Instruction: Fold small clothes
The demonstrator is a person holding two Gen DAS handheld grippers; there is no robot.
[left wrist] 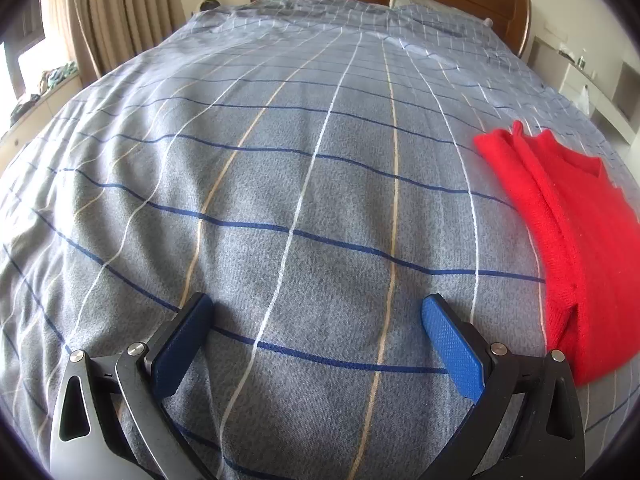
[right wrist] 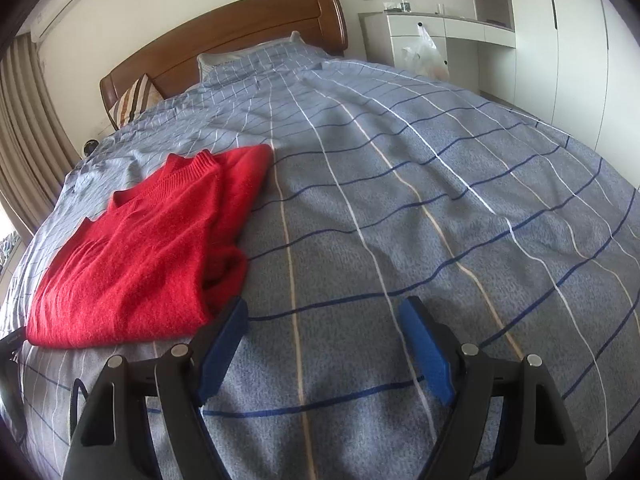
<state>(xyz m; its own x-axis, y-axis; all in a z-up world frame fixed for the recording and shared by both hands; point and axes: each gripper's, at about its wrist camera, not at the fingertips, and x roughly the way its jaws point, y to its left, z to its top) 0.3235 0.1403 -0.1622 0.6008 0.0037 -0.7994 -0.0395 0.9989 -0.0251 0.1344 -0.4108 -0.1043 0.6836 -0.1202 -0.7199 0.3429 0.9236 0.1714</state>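
The left gripper (left wrist: 316, 340), black-framed with blue textured pads, hangs spread wide over a grey quilt checked with white, tan and navy lines (left wrist: 280, 184), gripping nothing. The right gripper (right wrist: 322, 344) is likewise wide apart and empty above the same quilt. Between them lies a red knitted sweater (right wrist: 140, 252), flat and apparently folded into a rough rectangle (sleeves tucked in, neckline toward the wooden headboard (right wrist: 224, 40)), its near corner just beside the right gripper's left pad. This garment looks finished; the next move likely calls for fetching another, though none is visible.
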